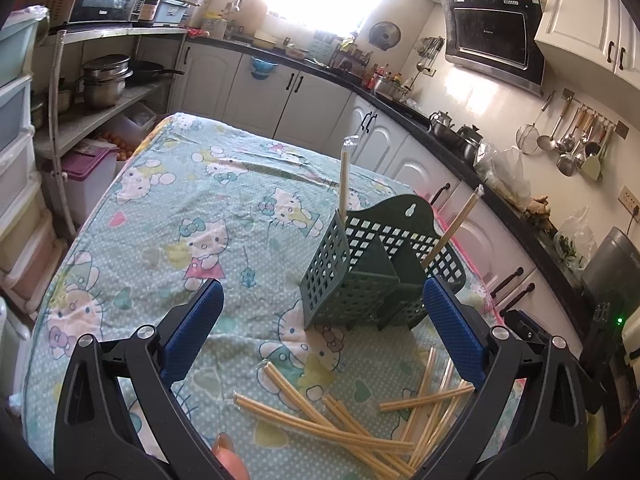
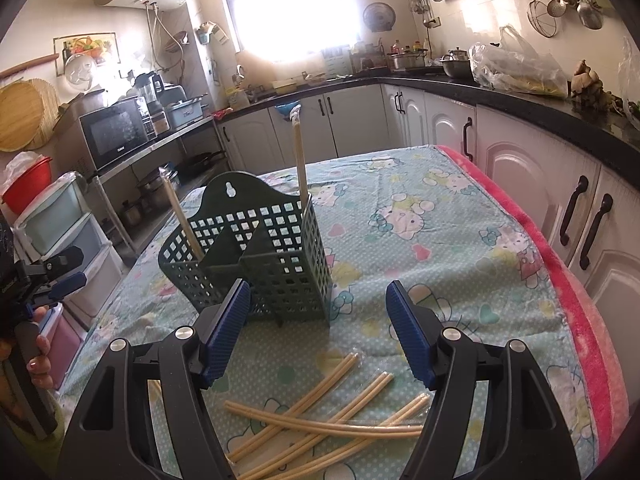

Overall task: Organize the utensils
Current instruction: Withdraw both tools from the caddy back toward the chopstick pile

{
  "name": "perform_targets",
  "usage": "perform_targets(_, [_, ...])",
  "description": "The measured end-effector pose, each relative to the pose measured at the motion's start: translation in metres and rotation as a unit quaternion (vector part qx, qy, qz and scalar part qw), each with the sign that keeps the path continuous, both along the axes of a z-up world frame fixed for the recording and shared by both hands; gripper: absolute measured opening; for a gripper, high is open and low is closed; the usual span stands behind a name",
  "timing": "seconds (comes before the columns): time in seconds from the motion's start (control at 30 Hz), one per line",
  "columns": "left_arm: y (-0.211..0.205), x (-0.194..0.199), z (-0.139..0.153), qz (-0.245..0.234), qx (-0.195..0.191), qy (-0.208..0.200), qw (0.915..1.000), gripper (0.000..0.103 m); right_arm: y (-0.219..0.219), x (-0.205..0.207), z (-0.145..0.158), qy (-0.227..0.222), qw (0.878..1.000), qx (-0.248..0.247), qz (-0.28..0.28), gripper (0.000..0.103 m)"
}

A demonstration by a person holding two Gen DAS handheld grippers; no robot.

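Writing: a small pale word on the front of the black microwave (image 2: 116, 136), too small to read; likewise the mark on the dark range hood (image 1: 494, 32). No other legible labels.

Dark green plastic utensil holder (image 1: 360, 276), upright on the cartoon-cat tablecloth (image 1: 192, 208), just ahead of both grippers. Square-grid walls, scalloped back plate with a keyhole slot, inner partitions making several compartments. Two wrapped pairs of pale bamboo chopsticks standing in it: one upright pair (image 1: 343, 180) at one end compartment, one leaning pair (image 1: 456, 228) at the other end.

Loose chopsticks (image 1: 360, 428), thin, straw-coloured, in clear sleeves, scattered and crossed on the cloth nearer than the holder, below and between the fingers in both views; same pile from the right wrist (image 2: 320, 424).

Left gripper (image 1: 324, 328): jaws spread wide, blue ribbed pads on black arms, nothing between them, hovering above the pile with the holder just beyond, the holder's near corner close by the right-side pad.

Right gripper (image 2: 318, 328): jaws likewise apart and empty, holder just ahead and slightly toward its left-side pad (image 2: 228, 332), pile beneath.

Hand (image 2: 38, 360) on a grip handle at the left edge of the right wrist view.

Pink fleece blanket (image 2: 580, 280) edging the table under the cloth; white cabinets (image 2: 520, 184) with dark handles beyond.
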State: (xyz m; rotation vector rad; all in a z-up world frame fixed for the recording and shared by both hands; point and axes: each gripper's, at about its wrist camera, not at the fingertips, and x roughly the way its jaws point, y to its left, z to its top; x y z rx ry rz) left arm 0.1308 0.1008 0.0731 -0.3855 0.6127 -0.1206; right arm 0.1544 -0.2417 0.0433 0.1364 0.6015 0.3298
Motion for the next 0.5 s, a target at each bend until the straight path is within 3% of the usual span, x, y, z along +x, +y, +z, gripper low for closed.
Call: perform_targets(0.5, [-0.015,-0.014,-0.030,0.003,0.016,0.031,0.9994,0.092,-0.009,-0.012,-0.018,0.017,1.000,-0.007,0.001,0.070])
